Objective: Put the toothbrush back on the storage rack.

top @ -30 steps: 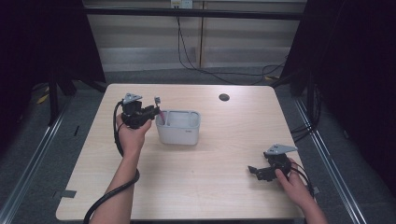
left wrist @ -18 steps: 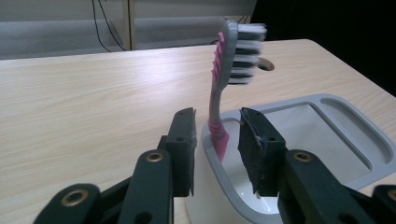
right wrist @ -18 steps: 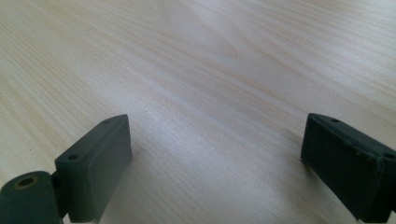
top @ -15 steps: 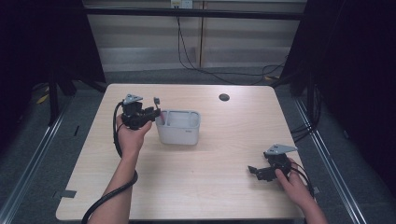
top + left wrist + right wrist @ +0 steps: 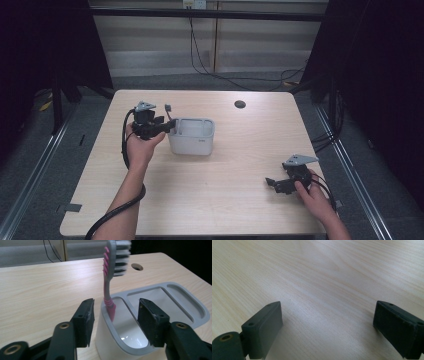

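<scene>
From the high view, a pale wood-grain table (image 5: 200,200) with rounded corners carries a white, rounded-rectangular plastic holder (image 5: 191,136) a little toward 11 o'clock of its centre, the left gripper (image 5: 167,127) held at the holder's 9 o'clock end and the right gripper (image 5: 272,182) low over the tabletop toward 4 o'clock, well apart from it; a faint mark on the holder's front is too small to read. In the left gripper view, the black jaws stand spread on either side of the holder's (image 5: 150,315) near end, gripping nothing, and a pink-and-grey toothbrush (image 5: 110,290) stands upright in the glossy near compartment, its bristled head at 12 o'clock, beside smooth, shallow grey-rimmed wells. In the right gripper view, the matte black jaws are wide apart and empty over bare, finely streaked wood (image 5: 324,277).
</scene>
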{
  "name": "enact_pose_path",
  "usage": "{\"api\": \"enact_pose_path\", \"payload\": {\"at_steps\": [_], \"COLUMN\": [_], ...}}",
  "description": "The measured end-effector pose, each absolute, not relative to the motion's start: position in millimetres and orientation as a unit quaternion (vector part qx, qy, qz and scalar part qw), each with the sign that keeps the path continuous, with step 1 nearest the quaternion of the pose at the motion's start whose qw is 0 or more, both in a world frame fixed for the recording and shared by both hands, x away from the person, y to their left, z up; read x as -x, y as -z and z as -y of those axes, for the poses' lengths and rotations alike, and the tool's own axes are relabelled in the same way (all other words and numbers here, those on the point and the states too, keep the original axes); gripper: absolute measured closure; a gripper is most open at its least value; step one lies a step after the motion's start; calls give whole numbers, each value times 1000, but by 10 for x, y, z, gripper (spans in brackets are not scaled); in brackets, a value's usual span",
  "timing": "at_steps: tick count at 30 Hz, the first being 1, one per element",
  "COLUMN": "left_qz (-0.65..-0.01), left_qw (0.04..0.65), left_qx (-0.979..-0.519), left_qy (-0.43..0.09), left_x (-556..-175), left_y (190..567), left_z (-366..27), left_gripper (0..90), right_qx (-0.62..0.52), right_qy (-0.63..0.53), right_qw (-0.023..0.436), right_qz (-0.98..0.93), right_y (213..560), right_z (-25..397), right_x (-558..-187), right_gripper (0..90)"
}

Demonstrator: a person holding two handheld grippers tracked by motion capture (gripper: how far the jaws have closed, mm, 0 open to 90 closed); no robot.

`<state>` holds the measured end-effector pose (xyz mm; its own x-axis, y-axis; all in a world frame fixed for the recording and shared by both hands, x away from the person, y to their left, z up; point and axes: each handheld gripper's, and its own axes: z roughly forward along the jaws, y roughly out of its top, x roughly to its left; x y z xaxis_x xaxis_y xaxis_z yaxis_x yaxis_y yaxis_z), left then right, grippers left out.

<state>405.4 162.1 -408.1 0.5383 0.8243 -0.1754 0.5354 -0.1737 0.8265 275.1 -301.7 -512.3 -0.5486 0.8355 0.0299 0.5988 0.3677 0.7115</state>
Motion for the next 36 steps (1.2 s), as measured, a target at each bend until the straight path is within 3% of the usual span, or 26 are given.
{"api": "enact_pose_path", "payload": {"at_steps": [12,36], "left_qz": [-437,-411], "left_qw": [459,446], "left_qx": [-758,-782], "left_qy": [-153,-144], "left_x": [-3985,-3821], "left_y": [4056,4091], "left_z": [-1664,-1763], "left_gripper": [360,333], "right_qx": [-444,-443], "right_qy": [-346,-346], "right_qw": [171,171], "right_qz": [-809,-809], "right_y": [5123,5123], "right_z": [3016,3017], "right_x": [-2750,-2751], "right_gripper": [82,82]}}
